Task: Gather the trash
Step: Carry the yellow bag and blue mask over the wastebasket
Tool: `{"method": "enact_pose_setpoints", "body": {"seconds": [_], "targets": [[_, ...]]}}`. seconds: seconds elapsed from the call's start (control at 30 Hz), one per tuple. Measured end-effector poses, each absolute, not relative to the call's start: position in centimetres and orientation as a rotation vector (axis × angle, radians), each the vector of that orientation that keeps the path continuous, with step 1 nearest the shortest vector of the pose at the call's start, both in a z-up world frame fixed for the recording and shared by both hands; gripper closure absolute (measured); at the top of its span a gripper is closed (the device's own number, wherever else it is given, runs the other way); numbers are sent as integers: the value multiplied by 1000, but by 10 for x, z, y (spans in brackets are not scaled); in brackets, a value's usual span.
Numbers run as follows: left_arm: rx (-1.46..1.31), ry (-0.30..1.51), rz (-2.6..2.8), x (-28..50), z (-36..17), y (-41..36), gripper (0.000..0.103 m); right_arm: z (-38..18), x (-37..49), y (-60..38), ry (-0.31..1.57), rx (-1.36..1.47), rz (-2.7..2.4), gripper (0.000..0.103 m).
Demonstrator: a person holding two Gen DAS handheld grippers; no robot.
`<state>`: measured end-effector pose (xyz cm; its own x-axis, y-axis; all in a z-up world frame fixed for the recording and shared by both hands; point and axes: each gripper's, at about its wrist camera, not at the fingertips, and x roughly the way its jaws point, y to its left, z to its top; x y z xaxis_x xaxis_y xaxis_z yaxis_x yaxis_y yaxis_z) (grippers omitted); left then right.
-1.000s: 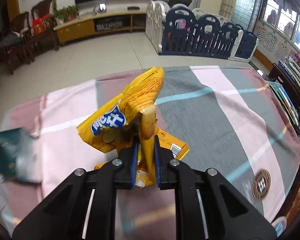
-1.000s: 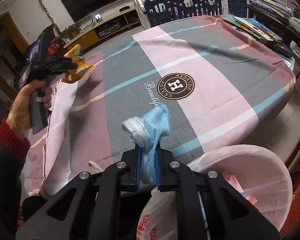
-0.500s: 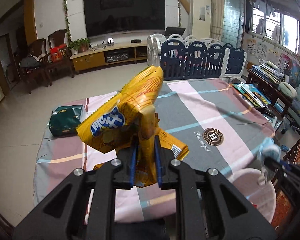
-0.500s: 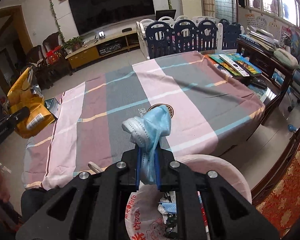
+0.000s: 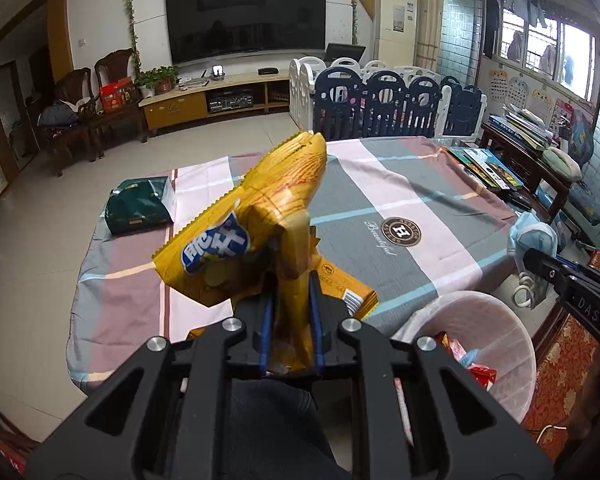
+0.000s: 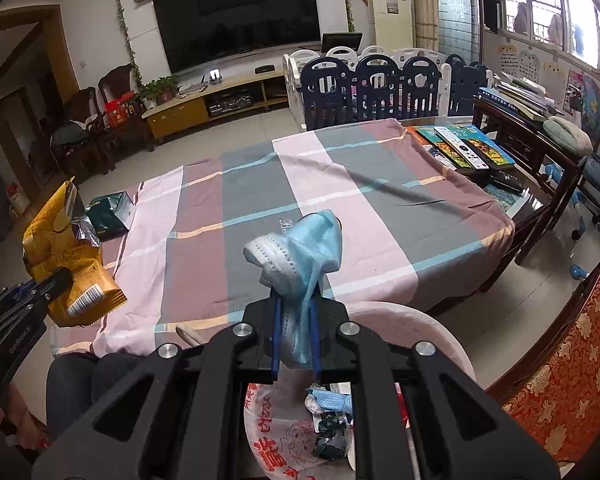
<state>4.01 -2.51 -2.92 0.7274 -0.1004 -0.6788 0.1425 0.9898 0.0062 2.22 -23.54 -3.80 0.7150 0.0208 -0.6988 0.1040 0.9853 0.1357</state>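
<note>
My left gripper point(image 5: 290, 312) is shut on a crumpled yellow snack bag point(image 5: 260, 224), held up over the near edge of the table. The same bag point(image 6: 66, 264) shows at the left of the right wrist view. My right gripper point(image 6: 296, 320) is shut on a light blue face mask point(image 6: 300, 252), which hangs above the pink-lined trash bin point(image 6: 432, 332). The bin point(image 5: 496, 324) stands on the floor at the table's near right corner and holds several wrappers. A dark green packet point(image 5: 140, 204) lies on the striped tablecloth point(image 5: 400, 184) at its far left.
Books and remote controls point(image 6: 460, 148) lie along the table's right edge beside a dark wooden side table. A red patterned chair point(image 6: 560, 380) stands right of the bin. A person's dark-trousered legs point(image 6: 84, 384) are at the near table edge. A blue and white playpen fence point(image 5: 380, 100) stands beyond the table.
Both grippers have pulled back from the table and risen with their loads. The left one swung right towards the bin; the bin and the right gripper now show in its view.
</note>
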Motion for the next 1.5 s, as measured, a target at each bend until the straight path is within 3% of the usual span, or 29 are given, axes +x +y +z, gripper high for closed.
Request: {"method": "enact_pose_setpoints", "body": {"seconds": [0.57, 0.77, 1.27, 1.5], "targets": [[112, 902, -438, -4, -68, -117, 86, -42, -57, -309, 789, 188, -166, 90], [173, 882, -476, -20, -66, -144, 86, -41, -67, -323, 779, 261, -140, 90], [220, 899, -483, -25, -74, -165, 85, -97, -53, -319, 947, 236, -166, 89], [220, 901, -481, -24, -74, -166, 85, -106, -52, -314, 966, 206, -167, 79]]}}
